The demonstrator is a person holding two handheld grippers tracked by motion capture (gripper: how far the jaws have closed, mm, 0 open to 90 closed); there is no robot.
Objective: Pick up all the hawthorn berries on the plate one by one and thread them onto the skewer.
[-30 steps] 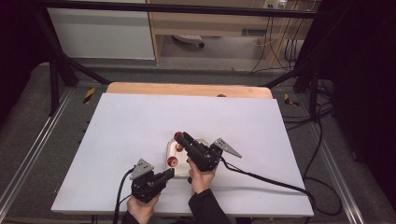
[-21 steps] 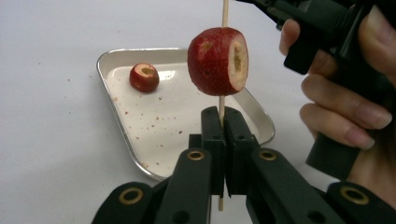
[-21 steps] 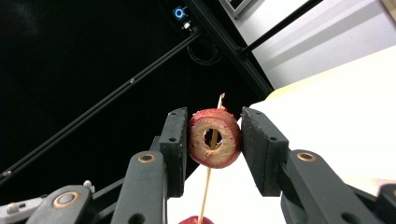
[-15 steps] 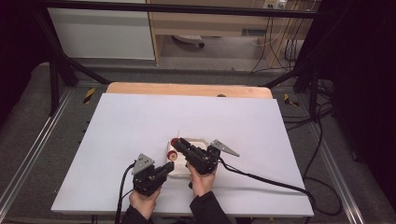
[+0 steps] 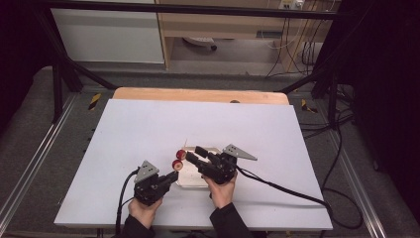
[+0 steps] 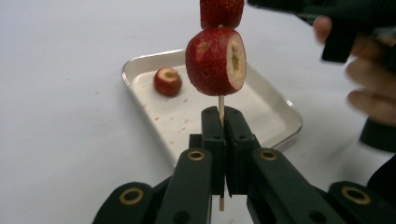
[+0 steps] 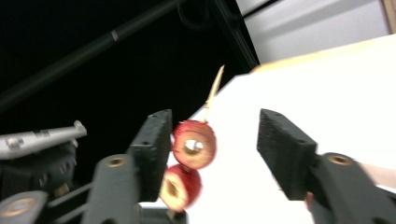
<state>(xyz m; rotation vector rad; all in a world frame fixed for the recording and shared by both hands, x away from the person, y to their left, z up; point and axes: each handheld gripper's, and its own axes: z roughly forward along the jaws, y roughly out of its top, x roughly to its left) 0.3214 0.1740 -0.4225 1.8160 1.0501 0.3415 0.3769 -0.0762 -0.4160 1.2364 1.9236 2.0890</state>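
Observation:
My left gripper [image 6: 223, 116] is shut on the lower end of a thin wooden skewer [image 6: 221, 103] that stands upright. Two red cored fruits are threaded on it, one [image 6: 215, 60] above the jaws and another [image 6: 222, 11] on top. From above, the left gripper [image 5: 173, 175] sits at the tray's left edge with both fruits [image 5: 177, 164] over it. My right gripper [image 7: 217, 140] is open around the top fruit [image 7: 194, 144]; its jaws have just been opening, and the fruit sits close to one pad. The skewer tip [image 7: 215, 86] pokes out above.
A small metal tray [image 6: 275, 109] lies on the white table [image 5: 148, 124] and holds one more red fruit [image 6: 167, 81]. The right hand's fingers [image 6: 369, 88] hang over the tray's far side. A wooden board edge [image 5: 198, 95] borders the table at the back.
The left gripper brought the skewer up beside the tray. The right gripper swung left to the skewer with a fruit, and its jaws have spread apart around the top fruit.

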